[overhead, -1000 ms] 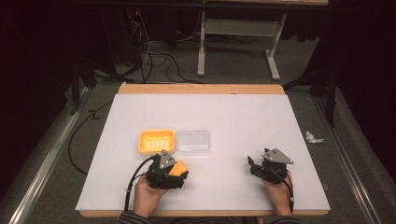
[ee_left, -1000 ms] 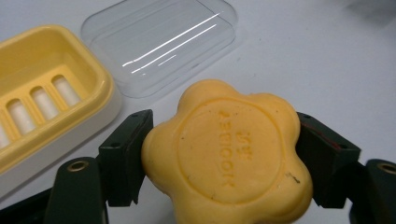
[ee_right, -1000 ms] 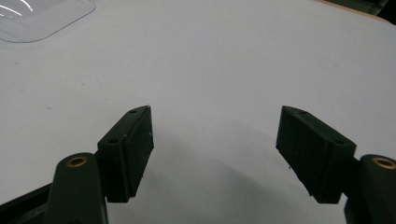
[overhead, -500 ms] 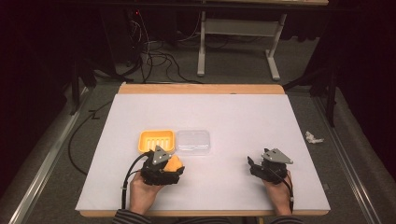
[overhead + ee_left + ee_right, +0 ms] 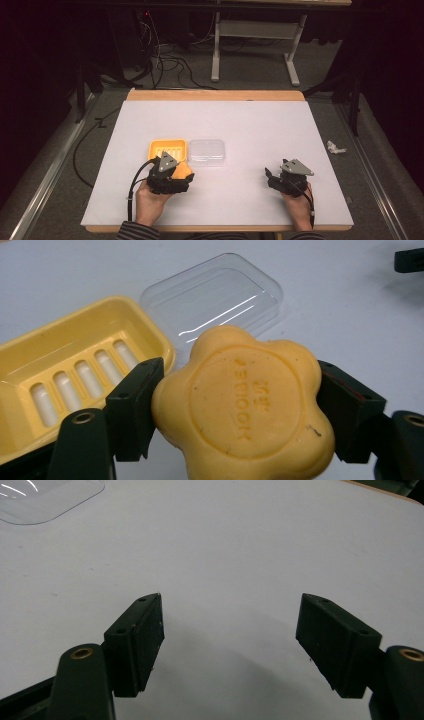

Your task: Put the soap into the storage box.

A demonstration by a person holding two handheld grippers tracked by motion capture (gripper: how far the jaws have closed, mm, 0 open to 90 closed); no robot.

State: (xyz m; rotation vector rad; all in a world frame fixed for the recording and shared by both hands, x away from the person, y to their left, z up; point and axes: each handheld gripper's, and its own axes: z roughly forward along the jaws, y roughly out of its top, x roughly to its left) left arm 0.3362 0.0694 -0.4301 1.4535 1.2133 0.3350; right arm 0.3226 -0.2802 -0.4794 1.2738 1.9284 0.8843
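Across the white table top (image 5: 215, 125) that fills the middle of the high view, little has changed since a second ago apart from your left hand. On the dark floor to the right, the crumpled white scrap (image 5: 335, 147) lies where it did.

Your left hand (image 5: 150, 202) has drawn back toward the near edge and a little to the left, so more of the yellow soap dish (image 5: 167, 149) now shows beyond it. Your right hand (image 5: 298, 210) has stayed put near the right corner on the near side.

Left of centre, that dish sits with the clear plastic lid (image 5: 206, 152) just beside it on the right, the two apparently edge to edge; neither has shifted. In the left gripper view the dish (image 5: 65, 375) shows its row of drain slots, and the lid (image 5: 215, 300) lies flat on the table, farther off.

Your left gripper (image 5: 170, 176) has its jaws closed against the two sides of the orange flower-shaped soap (image 5: 240, 400), stamped face toward the camera. From above, the soap (image 5: 184, 170) peeks out at the gripper's right side, by the dish's near right corner and not in the dish.

Your right gripper (image 5: 276, 179) has not moved; in its own view the right gripper (image 5: 230, 630) has its jaws spread wide with nothing between them but bare table, and a corner of the lid (image 5: 45, 497) shows at the far left.
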